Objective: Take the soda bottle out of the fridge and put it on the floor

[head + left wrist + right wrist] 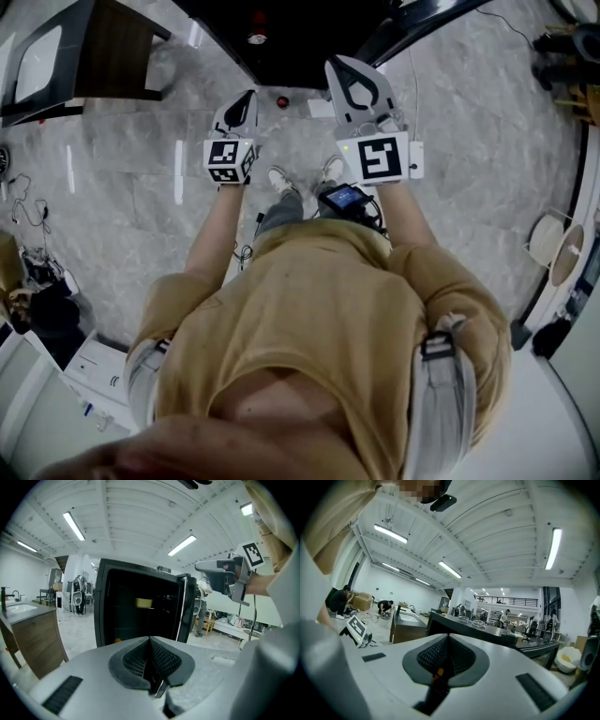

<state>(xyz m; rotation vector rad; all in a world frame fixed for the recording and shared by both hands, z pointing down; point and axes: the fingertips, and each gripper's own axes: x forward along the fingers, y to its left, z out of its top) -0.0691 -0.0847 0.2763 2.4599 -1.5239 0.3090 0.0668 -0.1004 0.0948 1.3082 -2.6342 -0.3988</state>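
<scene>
The black fridge (105, 606) stands in front of me with its door (187, 609) swung open to the right. Its inside is dark; I make out a yellowish thing (144, 603) on a shelf and a small orange thing (117, 640) low down. No soda bottle can be told apart. My left gripper (150, 639) points at the opening, jaws shut and empty. My right gripper (449, 635) is also shut with nothing in it, held higher, over the fridge's dark top (487, 632). In the head view both the left gripper (249, 94) and the right gripper (345, 66) are before the fridge (291, 37).
A wooden counter with a sink (28, 620) stands left of the fridge. A dark cabinet (84, 56) is at the upper left of the head view. Cables and boxes (37, 262) lie on the grey marble floor (469, 141). People work in the background (340, 602).
</scene>
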